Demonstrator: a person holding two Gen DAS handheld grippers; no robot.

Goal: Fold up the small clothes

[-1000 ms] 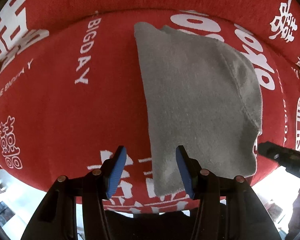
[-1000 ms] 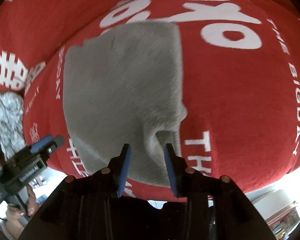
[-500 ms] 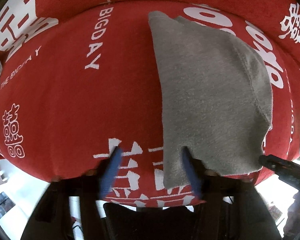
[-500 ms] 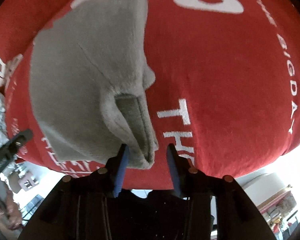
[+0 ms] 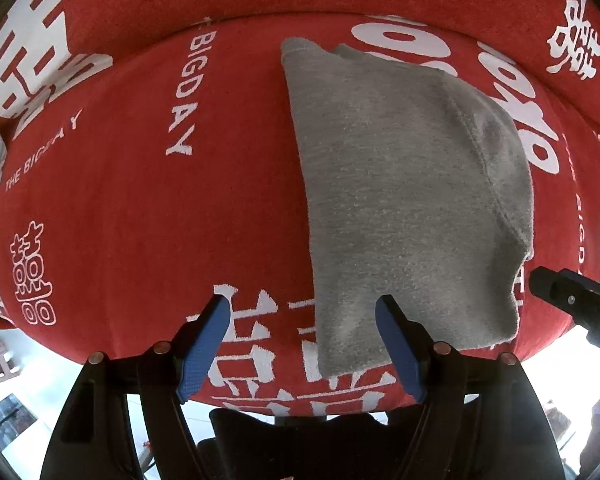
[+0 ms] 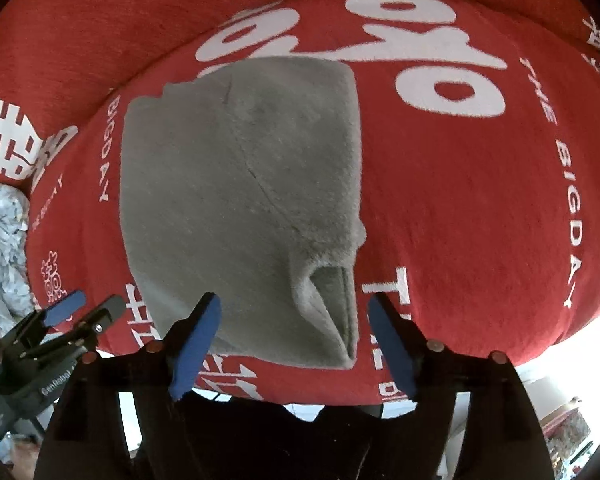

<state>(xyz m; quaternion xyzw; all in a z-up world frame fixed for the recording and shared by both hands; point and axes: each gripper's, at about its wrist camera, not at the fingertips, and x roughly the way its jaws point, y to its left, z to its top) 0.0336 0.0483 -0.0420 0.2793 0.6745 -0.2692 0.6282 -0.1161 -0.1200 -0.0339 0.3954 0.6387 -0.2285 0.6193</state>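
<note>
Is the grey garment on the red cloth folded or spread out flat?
Folded. The grey garment lies doubled over on the red cloth, with layered edges showing at its near corner and a smooth fold along one side.

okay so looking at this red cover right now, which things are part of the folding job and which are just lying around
Part of the job:
grey garment, lying folded on the red cover
left gripper, jaws open
right gripper, jaws opening, pads clear of the cloth

Just lying about:
crumpled pale printed cloth at the cover's left edge
</note>
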